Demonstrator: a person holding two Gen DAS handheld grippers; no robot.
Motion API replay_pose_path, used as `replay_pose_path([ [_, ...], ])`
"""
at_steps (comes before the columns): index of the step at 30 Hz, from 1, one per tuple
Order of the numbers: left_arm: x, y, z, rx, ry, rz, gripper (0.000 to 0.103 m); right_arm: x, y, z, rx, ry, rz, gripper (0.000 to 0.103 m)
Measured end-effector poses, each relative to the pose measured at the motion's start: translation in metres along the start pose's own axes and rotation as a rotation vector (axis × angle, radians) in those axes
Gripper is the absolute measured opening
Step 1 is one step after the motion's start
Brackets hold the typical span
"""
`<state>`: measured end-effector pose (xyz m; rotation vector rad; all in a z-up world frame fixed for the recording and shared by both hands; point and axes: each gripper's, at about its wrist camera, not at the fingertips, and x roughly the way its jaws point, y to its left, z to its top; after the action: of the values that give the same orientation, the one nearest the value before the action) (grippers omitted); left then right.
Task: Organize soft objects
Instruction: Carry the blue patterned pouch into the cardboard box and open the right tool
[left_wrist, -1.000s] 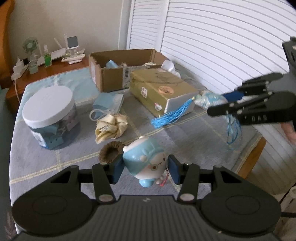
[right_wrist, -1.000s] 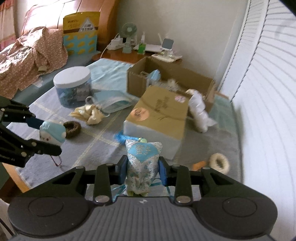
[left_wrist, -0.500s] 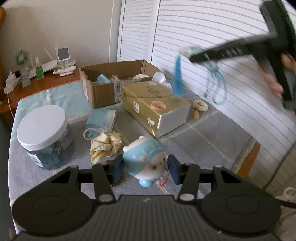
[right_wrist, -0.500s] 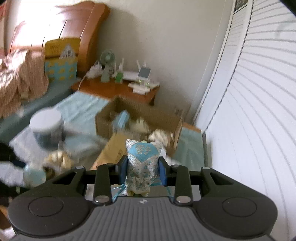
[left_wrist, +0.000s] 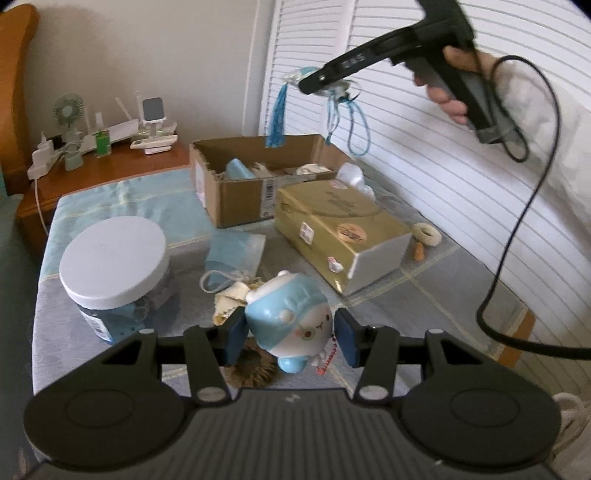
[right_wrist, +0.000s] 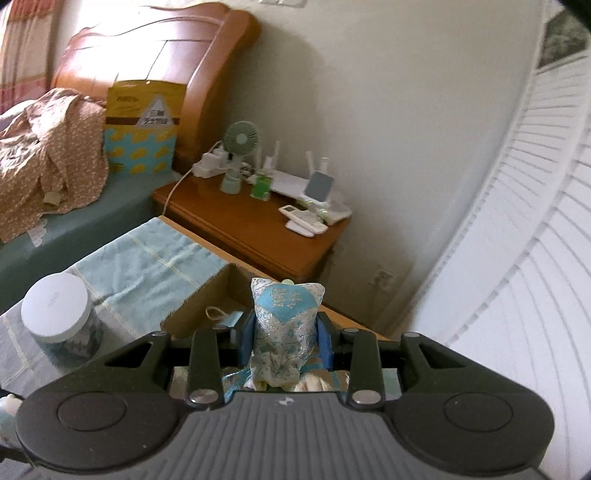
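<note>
- The right gripper (right_wrist: 283, 341) is clamped on a small blue-and-silver brocade sachet (right_wrist: 284, 325); its blue pads press both flanks, and it is pinched at the waist, likely so the soft filling cannot slide out.
- In the left wrist view that sachet (left_wrist: 295, 75) is held high, above the open brown cardboard box (left_wrist: 236, 199). Its blue tassel (left_wrist: 277, 118) and cord loops (left_wrist: 354, 122) dangle freely, the tassel reaching down in front of the box's far wall. I judge the height is meant to let the trailing strings clear the wall.
- The box sits at about twelve o'clock on the cloth-covered table (left_wrist: 110, 206). It already holds a light blue item and some pale ones, so it reads as the collecting place.
- The left gripper (left_wrist: 290, 338) holds a round pale-blue-and-white plush animal with a face (left_wrist: 291, 321) between its pads, tilted, at six o'clock on the table. The left pad touches its side; whether the right one presses or only stands beside it I cannot tell.
- A brown furry ring (left_wrist: 255, 369) lies under the plush, partly hidden.
- A gold rectangular carton (left_wrist: 340, 229) lies at about one o'clock, beside the box.
- A clear jar with a white lid (left_wrist: 112, 254) stands at nine o'clock, apart from the box.
- A cream fluffy ring (left_wrist: 426, 234) waits at two o'clock, still loose.
</note>
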<state>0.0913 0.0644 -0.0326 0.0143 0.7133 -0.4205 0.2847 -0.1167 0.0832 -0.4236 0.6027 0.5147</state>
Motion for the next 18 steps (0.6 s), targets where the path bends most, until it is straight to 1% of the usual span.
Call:
replay_pose_path([
  [5, 0.005, 0.006, 0.004, -0.012, 0.01, 0.02, 0.05, 0.039, 0.001, 0.009, -0.032, 0.028, 0.022, 0.039],
  [8, 0.007, 0.007, 0.005, -0.01, 0.018, 0.025, 0.05, 0.057, 0.002, 0.009, -0.032, 0.049, 0.025, 0.042],
  [9, 0.008, 0.008, 0.005, -0.011, 0.02, 0.026, 0.05, 0.059, 0.002, 0.008, -0.031, 0.05, 0.024, 0.046],
  [10, 0.008, 0.008, 0.005, -0.012, 0.022, 0.026, 0.05, 0.06, 0.003, 0.007, -0.029, 0.048, 0.02, 0.057],
  [12, 0.009, 0.009, 0.006, -0.014, 0.026, 0.028, 0.05, 0.06, 0.004, 0.006, -0.027, 0.041, 0.013, 0.067],
  [14, 0.009, 0.008, 0.006, -0.009, 0.029, 0.029, 0.05, 0.058, 0.004, 0.004, -0.019, 0.034, 0.006, 0.073],
  [16, 0.009, 0.007, 0.006, -0.005, 0.03, 0.028, 0.05, 0.055, 0.003, 0.002, -0.01, 0.027, 0.0, 0.086],
  [18, 0.008, 0.005, 0.007, -0.001, 0.031, 0.029, 0.05, 0.048, 0.003, -0.001, 0.002, 0.018, -0.004, 0.092],
])
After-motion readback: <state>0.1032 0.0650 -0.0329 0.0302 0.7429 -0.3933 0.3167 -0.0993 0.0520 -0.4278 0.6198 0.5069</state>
